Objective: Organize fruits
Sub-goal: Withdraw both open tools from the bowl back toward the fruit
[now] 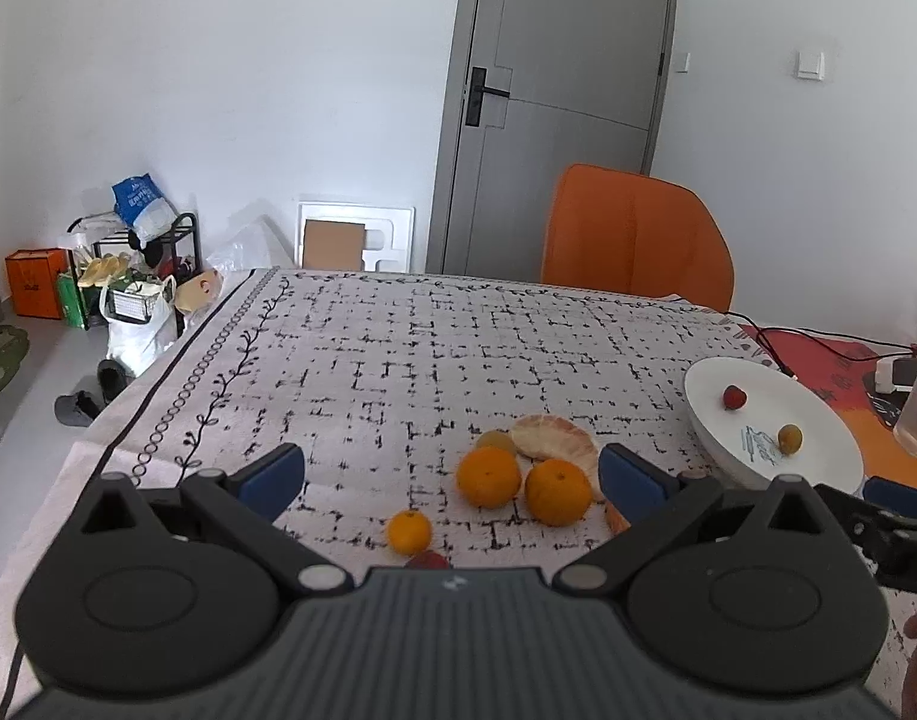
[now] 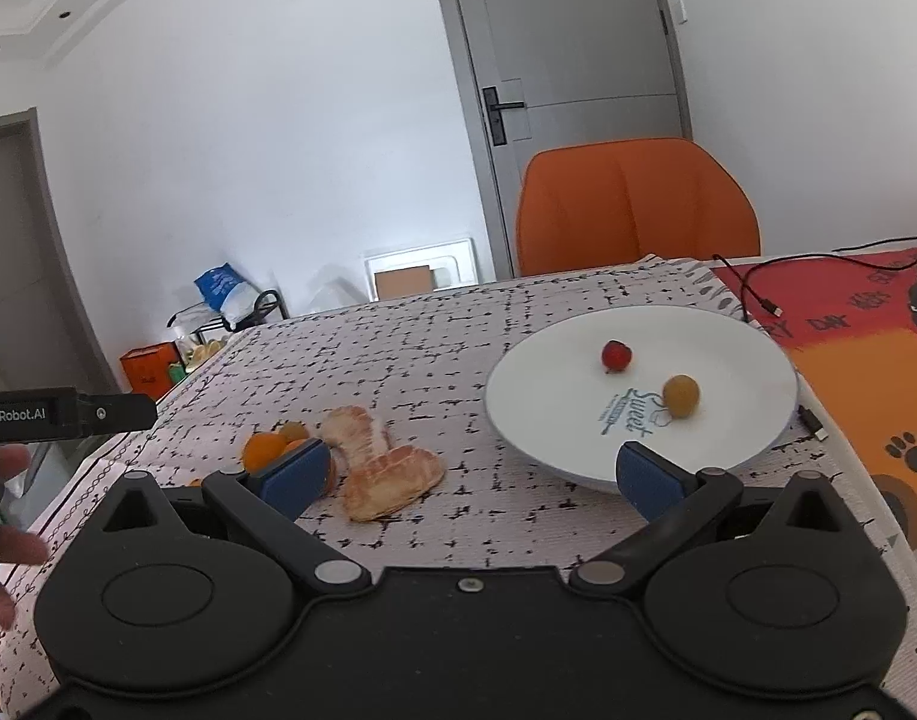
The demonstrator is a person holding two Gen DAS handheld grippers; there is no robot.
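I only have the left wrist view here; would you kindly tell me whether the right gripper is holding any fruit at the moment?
Observer: No. The right gripper is open, with nothing between its fingers.
Operator: Thank you. The peeled citrus is partly hidden in my view; is there more of it?
Observer: Yes. A second peeled piece lies on the cloth, right beside the first piece and nearer the camera.
Operator: And what does the print on the plate say?
Observer: The white plate reads "Sweet", just beside the yellow fruit.
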